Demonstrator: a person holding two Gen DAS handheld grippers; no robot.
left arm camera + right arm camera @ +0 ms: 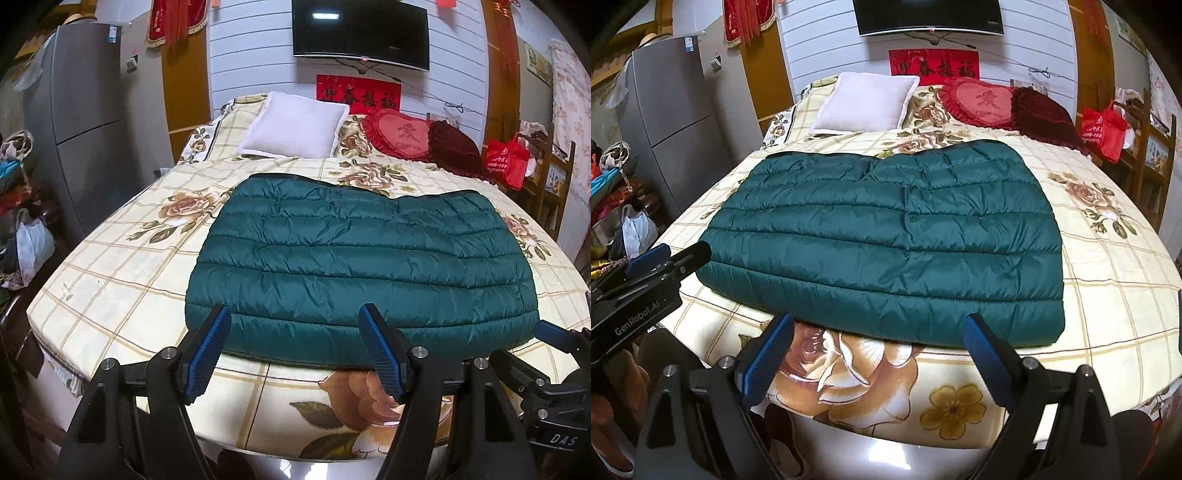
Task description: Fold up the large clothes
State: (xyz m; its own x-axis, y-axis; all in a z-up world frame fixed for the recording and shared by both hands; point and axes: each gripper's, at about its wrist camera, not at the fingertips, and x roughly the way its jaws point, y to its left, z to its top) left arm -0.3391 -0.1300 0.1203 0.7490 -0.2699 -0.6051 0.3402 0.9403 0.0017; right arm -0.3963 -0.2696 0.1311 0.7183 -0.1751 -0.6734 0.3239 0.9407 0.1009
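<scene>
A dark green quilted down jacket (pixel 362 258) lies flat and folded into a wide rectangle on the floral bed; it also shows in the right wrist view (pixel 886 236). My left gripper (pixel 295 314) is open and empty, its blue fingers just over the jacket's near edge toward its left part. My right gripper (pixel 881 323) is open and empty at the jacket's near edge, toward its right part. The right gripper also shows at the right edge of the left wrist view (pixel 554 334), and the left gripper shows at the left of the right wrist view (pixel 661 258).
The bed (pixel 110 280) has a cream floral checked sheet. A white pillow (pixel 295 125), a red heart cushion (pixel 399 136) and a dark red cushion (pixel 458 151) lie at its head. A grey fridge (pixel 85 110) and bags (pixel 33 243) stand left; a red bag (pixel 508 158) sits on a shelf at the right.
</scene>
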